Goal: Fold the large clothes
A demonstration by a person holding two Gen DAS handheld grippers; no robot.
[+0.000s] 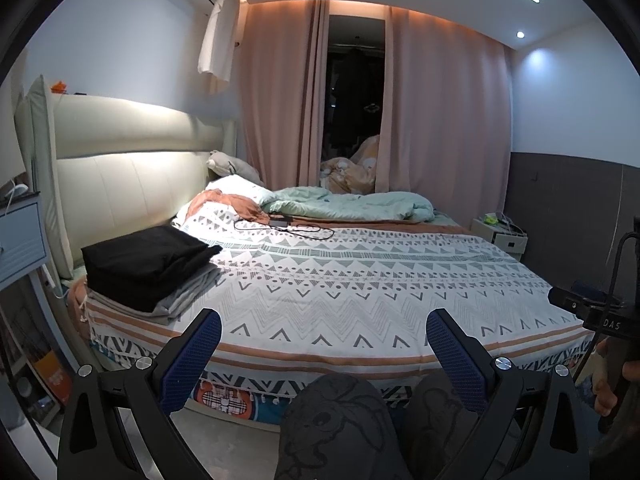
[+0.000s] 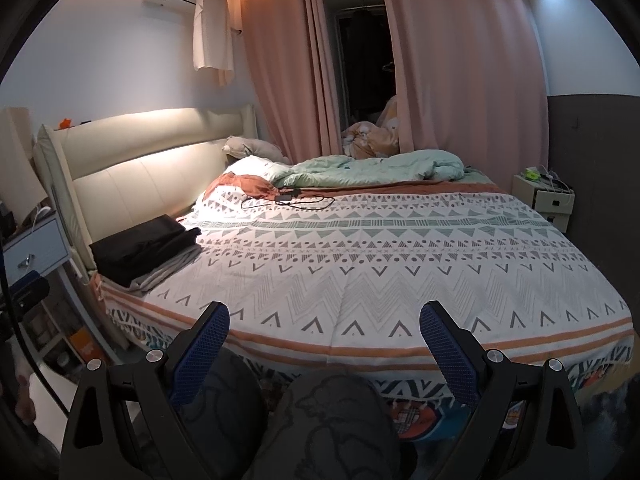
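A folded black garment (image 1: 148,260) lies on top of a folded grey one (image 1: 188,296) at the left front corner of the bed (image 1: 360,288); the stack also shows in the right wrist view (image 2: 140,248). My left gripper (image 1: 322,328) is open and empty, held in front of the bed's near edge. My right gripper (image 2: 324,320) is open and empty, also in front of the near edge. The right gripper's body shows at the right edge of the left wrist view (image 1: 592,308). The patterned bedspread (image 2: 380,264) lies flat.
A crumpled green duvet (image 1: 352,204), an orange cloth (image 1: 232,206) and a black charger cable (image 1: 284,228) lie at the bed's far side. A padded headboard (image 1: 132,184) is on the left, nightstands left (image 1: 20,236) and right (image 1: 500,234). My knees (image 1: 340,420) are below the grippers.
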